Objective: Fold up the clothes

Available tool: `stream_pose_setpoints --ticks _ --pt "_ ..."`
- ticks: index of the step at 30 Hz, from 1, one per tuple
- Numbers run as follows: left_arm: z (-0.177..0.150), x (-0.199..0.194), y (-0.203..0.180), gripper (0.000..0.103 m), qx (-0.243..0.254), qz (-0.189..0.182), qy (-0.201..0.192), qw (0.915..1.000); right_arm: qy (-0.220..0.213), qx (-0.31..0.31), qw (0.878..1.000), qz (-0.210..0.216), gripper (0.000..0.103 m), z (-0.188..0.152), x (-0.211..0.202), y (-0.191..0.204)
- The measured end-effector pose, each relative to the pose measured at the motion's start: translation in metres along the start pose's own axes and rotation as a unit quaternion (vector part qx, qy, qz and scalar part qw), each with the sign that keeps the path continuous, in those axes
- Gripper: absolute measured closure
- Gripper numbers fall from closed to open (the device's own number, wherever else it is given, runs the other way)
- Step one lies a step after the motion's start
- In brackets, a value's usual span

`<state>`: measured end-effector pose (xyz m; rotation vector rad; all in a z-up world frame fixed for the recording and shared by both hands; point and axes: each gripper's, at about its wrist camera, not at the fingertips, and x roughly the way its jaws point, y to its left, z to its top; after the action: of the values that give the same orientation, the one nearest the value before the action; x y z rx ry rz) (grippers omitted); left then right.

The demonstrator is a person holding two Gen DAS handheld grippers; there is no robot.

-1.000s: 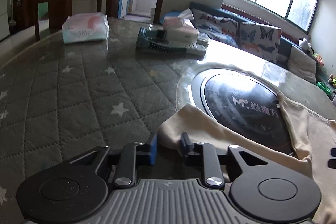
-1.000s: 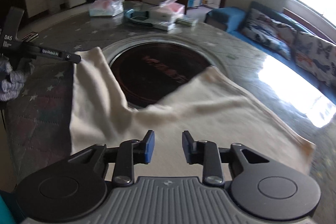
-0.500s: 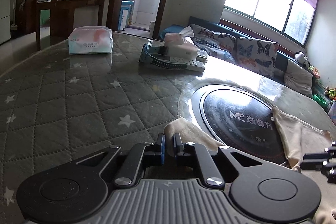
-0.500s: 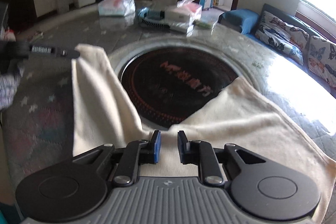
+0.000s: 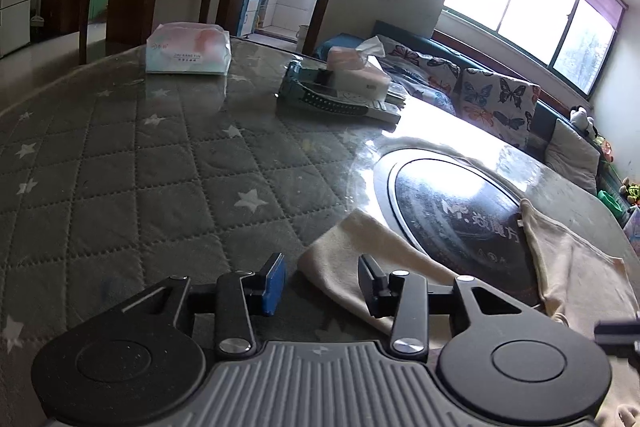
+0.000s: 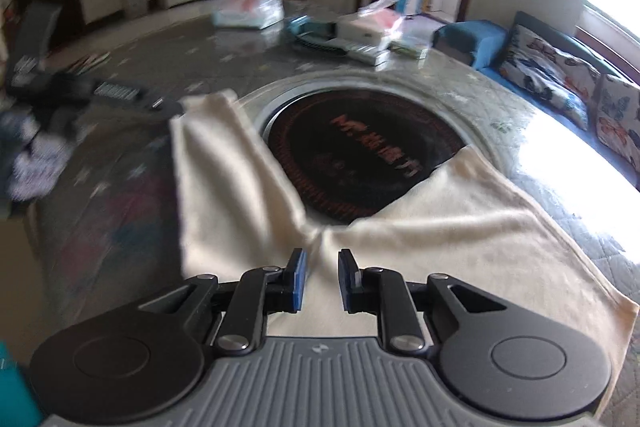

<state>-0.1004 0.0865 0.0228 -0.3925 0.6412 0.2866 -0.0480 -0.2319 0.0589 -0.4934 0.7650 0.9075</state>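
A cream garment (image 6: 460, 251) lies spread on the table, partly over the dark round cooktop (image 6: 360, 163). One sleeve (image 5: 360, 259) reaches toward my left gripper (image 5: 320, 281), which is open with the sleeve end lying between and just beyond its fingers. My right gripper (image 6: 320, 281) is partly open just above a crease in the garment's middle and holds nothing. The left gripper also shows in the right wrist view (image 6: 120, 93), blurred, at the sleeve's tip.
A grey quilted star-pattern cover (image 5: 140, 167) lies on the table. At the far side sit a tissue pack (image 5: 188, 49), a tissue box (image 5: 356, 67) and a green tray (image 5: 332, 99). A sofa with butterfly cushions (image 5: 496, 99) stands beyond the table.
My left gripper was shut on the sleeve end half a second ago and has opened, letting it lie on the table. My right gripper has widened slightly and moved over the garment.
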Motion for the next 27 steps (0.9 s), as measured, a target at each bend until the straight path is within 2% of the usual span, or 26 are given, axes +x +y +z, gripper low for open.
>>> stream_pose_setpoints --ticks 3,6,7,8,11,15,19,22,27 --pt "-0.001 0.004 -0.003 0.059 -0.008 0.007 0.005 0.9999 0.015 -0.033 0.999 0.015 0.086 -0.009 -0.007 0.017" --pt "-0.001 0.006 -0.006 0.064 -0.012 0.015 0.001 0.9998 0.030 -0.052 0.998 0.029 0.086 -0.016 -0.004 0.030" --pt "-0.002 0.007 -0.006 0.078 -0.012 0.015 0.001 0.9998 0.035 -0.056 0.997 0.034 0.086 -0.018 -0.002 0.033" --pt "-0.002 0.009 -0.007 0.088 -0.015 0.016 0.002 0.9998 0.038 -0.061 0.997 0.037 0.086 -0.020 0.000 0.037" --pt "0.000 0.009 -0.006 0.097 -0.028 0.013 -0.004 0.9995 0.029 -0.069 0.997 0.031 0.085 -0.023 0.002 0.044" --pt "0.011 -0.007 -0.017 0.098 -0.019 -0.012 -0.036 0.9991 0.020 -0.049 0.998 0.027 0.085 -0.024 -0.006 0.042" --pt "0.021 -0.031 -0.048 0.098 0.011 -0.057 -0.064 0.9963 0.008 -0.024 1.000 0.014 0.085 -0.029 -0.022 0.033" --pt "0.024 -0.049 -0.080 0.098 0.039 -0.100 -0.078 0.9911 -0.001 -0.002 1.000 -0.006 0.085 -0.032 -0.034 0.020" --pt "0.014 -0.071 -0.141 0.098 0.098 -0.185 -0.081 0.9745 -0.019 0.051 0.998 -0.042 0.085 -0.046 -0.060 -0.007"
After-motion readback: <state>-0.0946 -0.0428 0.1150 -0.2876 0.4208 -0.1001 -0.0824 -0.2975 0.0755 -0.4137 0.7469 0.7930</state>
